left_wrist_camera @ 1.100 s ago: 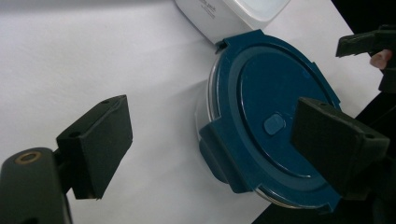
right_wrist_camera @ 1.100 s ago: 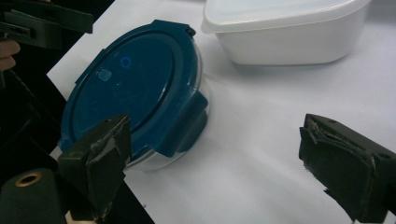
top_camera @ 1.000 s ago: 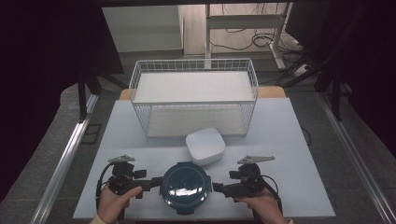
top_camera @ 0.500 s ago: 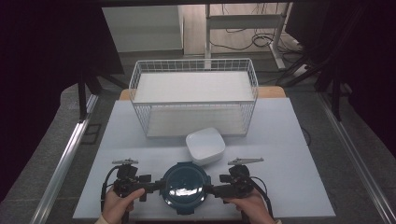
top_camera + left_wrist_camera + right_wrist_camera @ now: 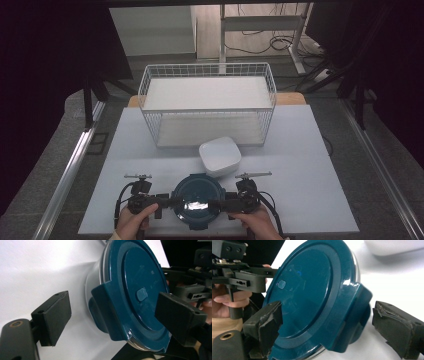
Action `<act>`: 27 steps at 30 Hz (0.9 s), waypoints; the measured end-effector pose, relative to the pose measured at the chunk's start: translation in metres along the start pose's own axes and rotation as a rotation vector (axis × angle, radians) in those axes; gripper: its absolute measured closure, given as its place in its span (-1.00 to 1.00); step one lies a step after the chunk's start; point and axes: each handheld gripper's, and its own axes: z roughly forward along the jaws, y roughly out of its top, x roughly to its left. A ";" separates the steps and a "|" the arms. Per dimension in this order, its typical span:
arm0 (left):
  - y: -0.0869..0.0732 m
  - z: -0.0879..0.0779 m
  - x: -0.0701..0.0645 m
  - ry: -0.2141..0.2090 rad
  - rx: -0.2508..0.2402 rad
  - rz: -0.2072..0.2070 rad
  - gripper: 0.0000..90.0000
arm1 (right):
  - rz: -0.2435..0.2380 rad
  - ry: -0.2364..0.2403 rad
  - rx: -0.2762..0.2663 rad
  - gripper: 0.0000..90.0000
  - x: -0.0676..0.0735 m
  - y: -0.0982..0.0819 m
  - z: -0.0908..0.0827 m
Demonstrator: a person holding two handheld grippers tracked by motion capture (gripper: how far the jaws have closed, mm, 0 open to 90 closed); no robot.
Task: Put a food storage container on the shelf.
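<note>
A round container with a dark teal clip-on lid (image 5: pixel 197 201) stands near the table's front edge, between my two grippers. My left gripper (image 5: pixel 170 202) reaches in from the left and is open. In the left gripper view its jaws (image 5: pixel 116 315) straddle the lid's side latch (image 5: pixel 105 312), one jaw over the lid (image 5: pixel 140 282), the other clear of the wall. From the right comes my right gripper (image 5: pixel 220 204), also open. Its jaws (image 5: pixel 332 326) sit either side of the opposite latch (image 5: pixel 352 315) without pinching it.
A white square bowl (image 5: pixel 220 156) lies upside down just behind the container, close to its rim. A white wire basket (image 5: pixel 207 102) stands at the back of the white table (image 5: pixel 310 190). Bare tabletop lies left and right of the hands.
Both hands have slid inward and slightly toward the front edge, bringing each gripper's open jaws around the container's side latches. The container and bowl have not moved.
</note>
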 end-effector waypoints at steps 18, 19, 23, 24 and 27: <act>-0.006 0.009 0.001 -0.060 0.011 -0.067 -0.32 | 0.123 0.014 -0.056 -0.39 -0.004 -0.006 0.002; -0.006 0.009 0.001 -0.060 0.011 -0.067 -0.31 | 0.136 0.016 -0.054 -0.38 -0.004 -0.006 0.001; -0.007 0.007 -0.001 -0.062 -0.002 -0.073 -0.25 | 0.165 0.021 -0.065 -0.31 -0.005 -0.007 -0.001; -0.007 0.007 -0.001 -0.062 -0.002 -0.073 -0.24 | 0.168 0.022 -0.067 -0.29 -0.005 -0.007 -0.002; -0.007 0.005 -0.004 -0.052 -0.005 -0.062 -0.22 | 0.172 0.020 -0.071 -0.24 -0.003 -0.007 -0.005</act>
